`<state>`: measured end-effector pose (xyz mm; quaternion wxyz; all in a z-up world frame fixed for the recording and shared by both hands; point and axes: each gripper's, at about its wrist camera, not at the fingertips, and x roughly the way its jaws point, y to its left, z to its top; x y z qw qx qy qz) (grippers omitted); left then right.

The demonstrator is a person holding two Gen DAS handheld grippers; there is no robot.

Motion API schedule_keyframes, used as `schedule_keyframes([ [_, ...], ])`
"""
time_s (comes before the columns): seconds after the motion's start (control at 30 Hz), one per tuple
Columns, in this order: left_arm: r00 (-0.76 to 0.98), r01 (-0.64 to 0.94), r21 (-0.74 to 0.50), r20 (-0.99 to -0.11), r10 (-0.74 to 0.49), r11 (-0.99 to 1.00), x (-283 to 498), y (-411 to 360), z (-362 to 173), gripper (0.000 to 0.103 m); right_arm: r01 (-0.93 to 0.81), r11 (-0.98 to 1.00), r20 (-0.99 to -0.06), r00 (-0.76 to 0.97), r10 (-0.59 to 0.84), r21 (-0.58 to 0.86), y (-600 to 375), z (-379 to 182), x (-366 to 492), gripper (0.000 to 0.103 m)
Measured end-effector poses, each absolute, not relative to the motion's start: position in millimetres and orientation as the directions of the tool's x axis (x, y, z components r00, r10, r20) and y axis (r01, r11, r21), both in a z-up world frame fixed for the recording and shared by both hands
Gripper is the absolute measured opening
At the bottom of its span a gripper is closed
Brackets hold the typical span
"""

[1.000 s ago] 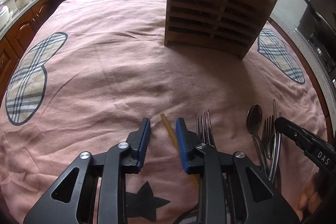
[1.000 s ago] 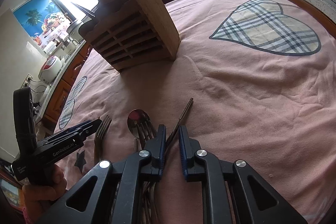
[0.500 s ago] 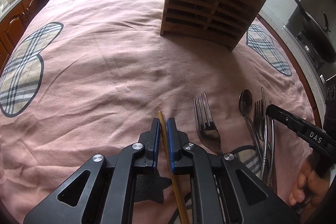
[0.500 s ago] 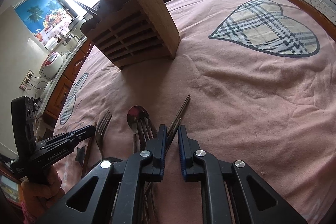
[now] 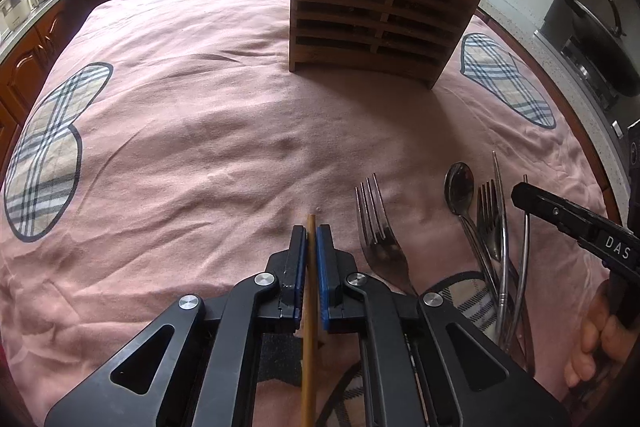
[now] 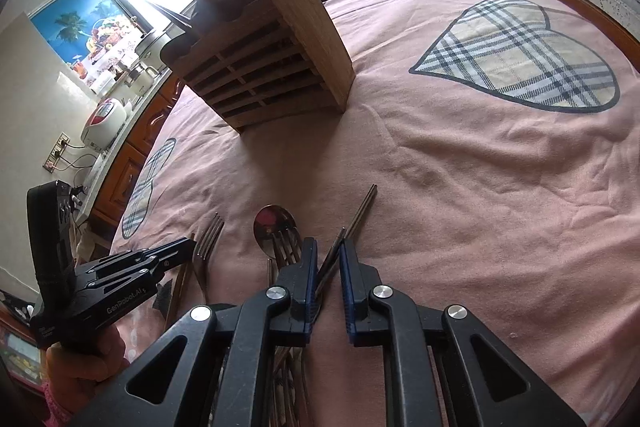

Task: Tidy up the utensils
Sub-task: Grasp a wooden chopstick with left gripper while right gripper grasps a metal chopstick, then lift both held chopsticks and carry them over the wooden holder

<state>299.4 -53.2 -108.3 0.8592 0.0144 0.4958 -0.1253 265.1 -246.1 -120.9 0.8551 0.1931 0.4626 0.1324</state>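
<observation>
Wooden chopstick [image 5: 309, 307] sits pinched in the left gripper [image 5: 311, 233], whose jaws have just been closing on it; a second ago they stood apart around it. The right gripper [image 6: 329, 245] is nearly closed on a metal chopstick [image 6: 362, 209]. Pick-up is the step in hand; next, I judge, lift and carry to the rack [image 5: 384, 15] at 12 o'clock. Forks [image 5: 378, 227] lie at 3 o'clock.

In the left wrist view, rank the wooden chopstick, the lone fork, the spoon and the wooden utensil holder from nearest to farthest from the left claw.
1. Wooden chopstick: clamped in the left claw.
2. Lone fork: just right of it.
3. Spoon: further right, among the metal cutlery.
4. Wooden utensil holder: far side of the cloth.
</observation>
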Motion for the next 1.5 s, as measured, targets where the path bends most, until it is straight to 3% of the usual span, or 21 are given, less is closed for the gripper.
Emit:
schedule_keyframes([
  [0.7,0.674,0.229,-0.247,-0.658,-0.336,0.942,213.3,-0.4,6.9,0.005,-0.182,0.892,-0.58,0.703,0.412,0.413,-239.8,-16.0,214.0,0.005],
  [1.5,0.813,0.239,-0.339,-0.443,-0.378,0.91,170.6,38.0,53.5,0.005,-0.243,0.906,-0.443,0.808,0.387,0.347,-232.5,45.7,179.0,0.004],
])
